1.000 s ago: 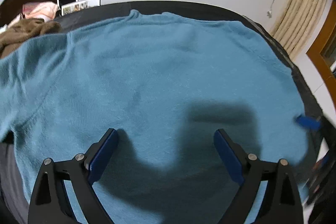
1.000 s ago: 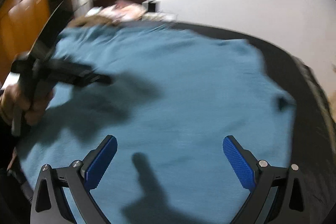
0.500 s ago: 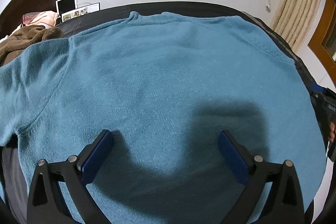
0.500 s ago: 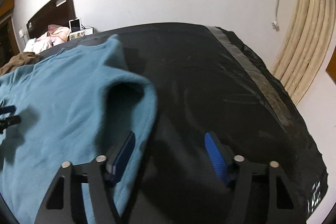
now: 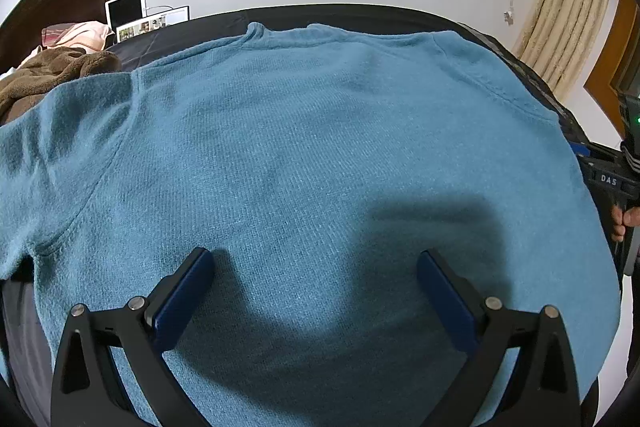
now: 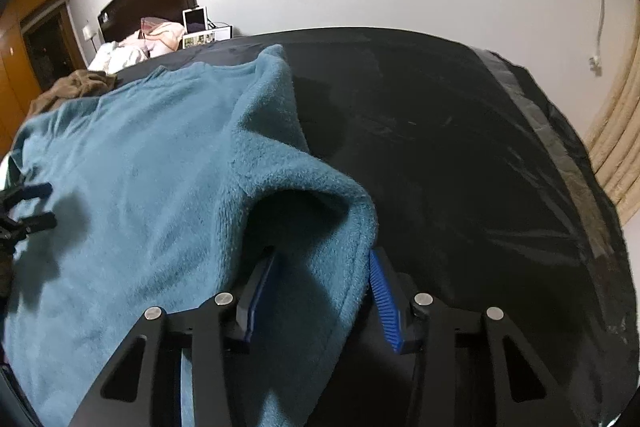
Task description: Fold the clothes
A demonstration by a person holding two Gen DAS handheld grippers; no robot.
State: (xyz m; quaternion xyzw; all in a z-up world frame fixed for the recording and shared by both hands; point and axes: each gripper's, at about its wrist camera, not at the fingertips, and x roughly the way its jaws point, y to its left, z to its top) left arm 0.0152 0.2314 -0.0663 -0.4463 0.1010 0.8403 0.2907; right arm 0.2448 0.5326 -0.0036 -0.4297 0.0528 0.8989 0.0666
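- My left hand-held gripper [image 5: 314, 293] hovers over the teal sweater [image 5: 304, 147], jaws wide apart, nothing between them.
- The sweater lies spread on the black-covered counter [image 6: 460, 147].
- My right hand-held gripper [image 6: 320, 291] has just been closing; the sweater's raised edge fold sits between its pads.

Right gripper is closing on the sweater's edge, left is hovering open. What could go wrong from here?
1. The right gripper has just been closing on a bunched fold of the teal sweater at its edge; it may catch only one layer, or slip off the fleece when lifted.
2. The left gripper hovers open over the sweater's body without pinning it, so a pull from the right could drag the whole garment across the black table cover instead of folding it.
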